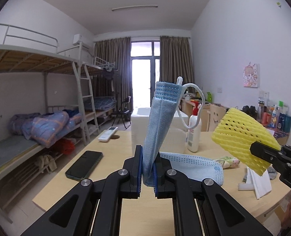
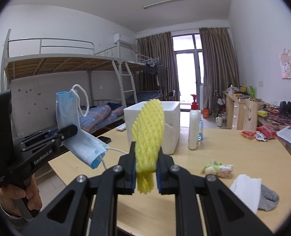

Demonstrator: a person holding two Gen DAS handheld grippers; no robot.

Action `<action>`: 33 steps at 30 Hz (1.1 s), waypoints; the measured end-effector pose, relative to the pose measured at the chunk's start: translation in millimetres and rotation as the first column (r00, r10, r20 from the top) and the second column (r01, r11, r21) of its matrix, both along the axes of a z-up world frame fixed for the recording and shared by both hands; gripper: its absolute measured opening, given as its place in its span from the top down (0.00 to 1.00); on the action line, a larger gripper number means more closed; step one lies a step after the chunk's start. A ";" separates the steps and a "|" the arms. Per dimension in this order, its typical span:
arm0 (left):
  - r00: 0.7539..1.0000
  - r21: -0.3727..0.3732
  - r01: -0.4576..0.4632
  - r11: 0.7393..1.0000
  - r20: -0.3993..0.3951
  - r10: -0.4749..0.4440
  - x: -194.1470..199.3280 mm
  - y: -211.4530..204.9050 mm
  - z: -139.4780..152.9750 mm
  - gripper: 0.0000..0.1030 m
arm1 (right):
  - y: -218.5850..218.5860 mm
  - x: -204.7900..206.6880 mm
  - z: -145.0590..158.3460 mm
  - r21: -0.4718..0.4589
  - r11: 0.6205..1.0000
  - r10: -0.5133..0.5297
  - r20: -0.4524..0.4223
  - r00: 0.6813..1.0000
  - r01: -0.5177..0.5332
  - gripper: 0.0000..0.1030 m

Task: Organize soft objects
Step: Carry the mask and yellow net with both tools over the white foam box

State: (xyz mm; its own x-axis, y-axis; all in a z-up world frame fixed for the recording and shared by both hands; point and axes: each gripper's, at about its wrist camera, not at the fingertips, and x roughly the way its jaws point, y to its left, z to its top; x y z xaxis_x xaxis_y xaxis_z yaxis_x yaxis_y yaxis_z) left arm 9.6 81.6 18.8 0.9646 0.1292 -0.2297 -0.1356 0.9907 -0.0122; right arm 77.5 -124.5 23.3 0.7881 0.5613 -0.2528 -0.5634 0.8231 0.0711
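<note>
Left gripper (image 1: 147, 169) clamped on blue face mask (image 1: 159, 122) held above wooden table (image 1: 114, 157), right gripper (image 2: 146, 174) clamped on yellow foam fruit net (image 2: 147, 133), white foam box (image 2: 171, 116) behind, lotion pump bottle (image 2: 194, 123) beside it, grey sock (image 2: 268, 199) on table.
</note>
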 end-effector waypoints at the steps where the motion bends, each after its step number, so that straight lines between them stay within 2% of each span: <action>1: 1.000 0.000 -0.005 1.000 0.000 0.005 -0.7 1.9 -1.1 0.91 | 0.6 0.4 0.0 -0.001 1.000 0.003 0.000 1.000 -0.003 0.82; 19: 1.000 -0.013 -0.010 1.000 -0.012 0.010 17.9 9.6 4.2 0.91 | 8.0 17.4 7.5 -0.007 1.000 0.011 -0.014 1.000 -0.011 0.82; 33: 0.999 -0.012 -0.006 1.000 -0.041 0.005 74.4 18.7 23.8 0.91 | 22.0 65.4 21.1 -0.010 1.000 0.009 -0.049 0.999 -0.010 0.82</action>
State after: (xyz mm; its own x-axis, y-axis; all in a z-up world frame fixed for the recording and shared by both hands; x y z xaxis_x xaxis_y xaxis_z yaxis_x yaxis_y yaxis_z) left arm 84.0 100.3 42.6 0.9536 0.1317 -0.2706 -0.1419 0.9897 -0.0185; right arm 142.8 -102.6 44.4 0.7690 0.5660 -0.2971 -0.5675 0.8184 0.0903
